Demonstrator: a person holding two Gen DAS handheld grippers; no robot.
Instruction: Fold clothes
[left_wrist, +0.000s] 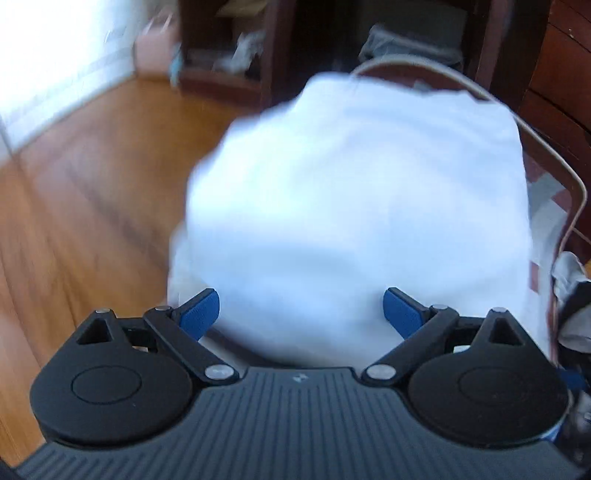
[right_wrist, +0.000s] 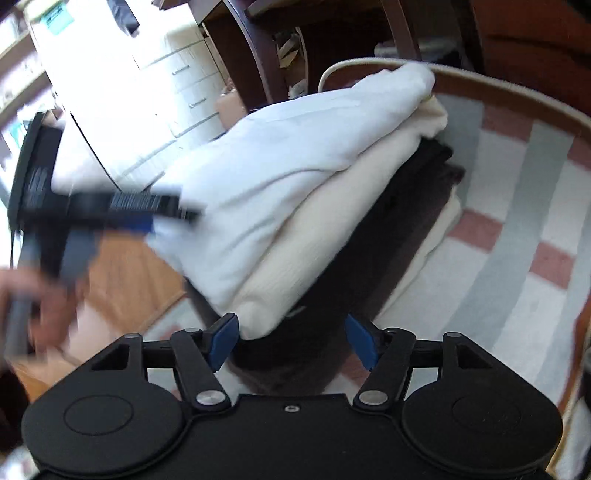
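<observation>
A stack of folded clothes (right_wrist: 332, 206), topped by a white garment (left_wrist: 351, 206), is seen on a striped rug (right_wrist: 517, 229). The left gripper (left_wrist: 301, 314) and right gripper (right_wrist: 291, 341) are held open, gripping nothing.

**White on cream on dark brown, over stripes and checks**

The top garment (right_wrist: 280, 155) is white. Beneath it lies a cream garment (right_wrist: 332, 236), then a dark brown, near-black layer (right_wrist: 388, 236). The rug (right_wrist: 517, 206) carries grey and white stripes crossed with dusty-red blocks, edged in a pale cord. The floor (left_wrist: 92, 177) is warm honey-toned wood. Both grippers are black with blue pads (left_wrist: 201, 314). The furniture (left_wrist: 554, 74) behind is dark reddish-brown.
</observation>
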